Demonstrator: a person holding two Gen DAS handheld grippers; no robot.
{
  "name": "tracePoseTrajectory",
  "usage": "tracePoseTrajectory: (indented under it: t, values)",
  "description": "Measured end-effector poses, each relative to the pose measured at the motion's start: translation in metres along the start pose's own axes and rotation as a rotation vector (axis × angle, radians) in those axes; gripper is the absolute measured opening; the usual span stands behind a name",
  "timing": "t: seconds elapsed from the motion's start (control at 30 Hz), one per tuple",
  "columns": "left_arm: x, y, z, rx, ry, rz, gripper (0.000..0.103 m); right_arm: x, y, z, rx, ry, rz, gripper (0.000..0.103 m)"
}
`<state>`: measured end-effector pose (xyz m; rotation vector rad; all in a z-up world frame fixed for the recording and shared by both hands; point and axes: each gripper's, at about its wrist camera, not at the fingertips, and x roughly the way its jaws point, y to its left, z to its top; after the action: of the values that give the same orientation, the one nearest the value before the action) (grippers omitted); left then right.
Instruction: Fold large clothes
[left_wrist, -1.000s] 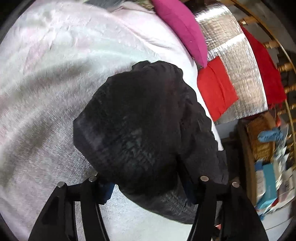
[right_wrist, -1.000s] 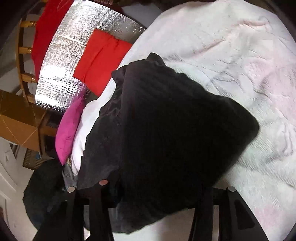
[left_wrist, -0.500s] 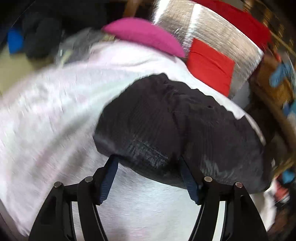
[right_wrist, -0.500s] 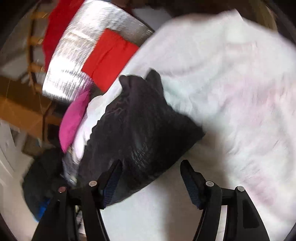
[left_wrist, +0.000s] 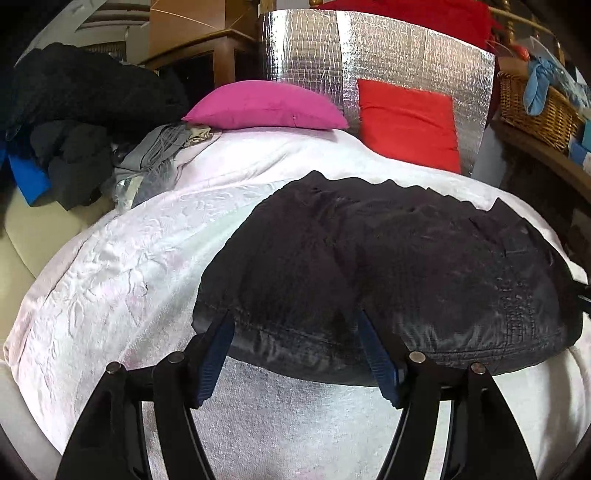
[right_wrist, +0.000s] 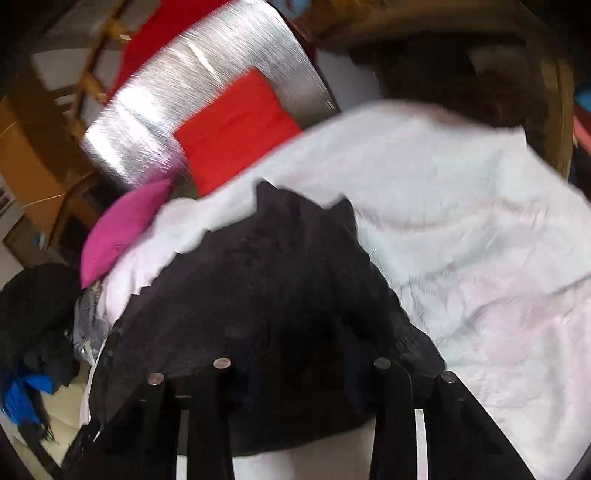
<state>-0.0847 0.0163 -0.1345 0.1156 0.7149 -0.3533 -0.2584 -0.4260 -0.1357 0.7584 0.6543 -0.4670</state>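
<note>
- While the left wrist view looks along the bed (left_wrist: 110, 266), the black garment (left_wrist: 388, 266) lies there as a compact, already doubled bundle on the white quilted cover, right of centre, its near hem just beyond the tool.
- The left tool (left_wrist: 295, 350) has its blue-padded fingers (left_wrist: 216, 354) spread wide; they flank the garment's near hem, and I cannot see any cloth pinched between them.
- Far beyond sit a pink cushion (left_wrist: 266, 110), a red cushion (left_wrist: 406, 122) against a silver panel (left_wrist: 369, 55), a heap of dark clothes (left_wrist: 81, 110) at far left and a wicker basket (left_wrist: 535, 110) at far right.
- From the blurred right wrist view, the same garment (right_wrist: 266, 314) spreads from the near edge toward the bed's middle, covering the right tool (right_wrist: 301, 387); its finger mounts stand apart, but the tips are hidden under cloth, so I cannot tell whether they hold anything.
- Judging by the bundle's shape, at least one fold seems done; smoothing, perhaps another fold, and the heap at far left appear to remain.
</note>
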Motion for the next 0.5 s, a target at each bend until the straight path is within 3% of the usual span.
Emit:
tracePoseTrajectory:
  t: [0.1,0.33,0.47,0.5]
  values:
    - [0.003,0.0,0.0,-0.002,0.007,0.009,0.07,0.031,-0.014,0.005,0.067,0.078,-0.03,0.038]
    - [0.003,-0.001,-0.002,0.003,0.012,0.021,0.07,0.022,-0.012,0.001,0.048,0.065,-0.032,0.04]
    - [-0.001,0.002,0.001,-0.006,0.01,0.003,0.07,-0.004,-0.014,0.001,0.052,0.024,0.024,0.04]
    - [-0.002,0.004,0.006,-0.014,0.006,-0.014,0.07,-0.009,-0.014,0.001,0.052,0.014,0.037,0.045]
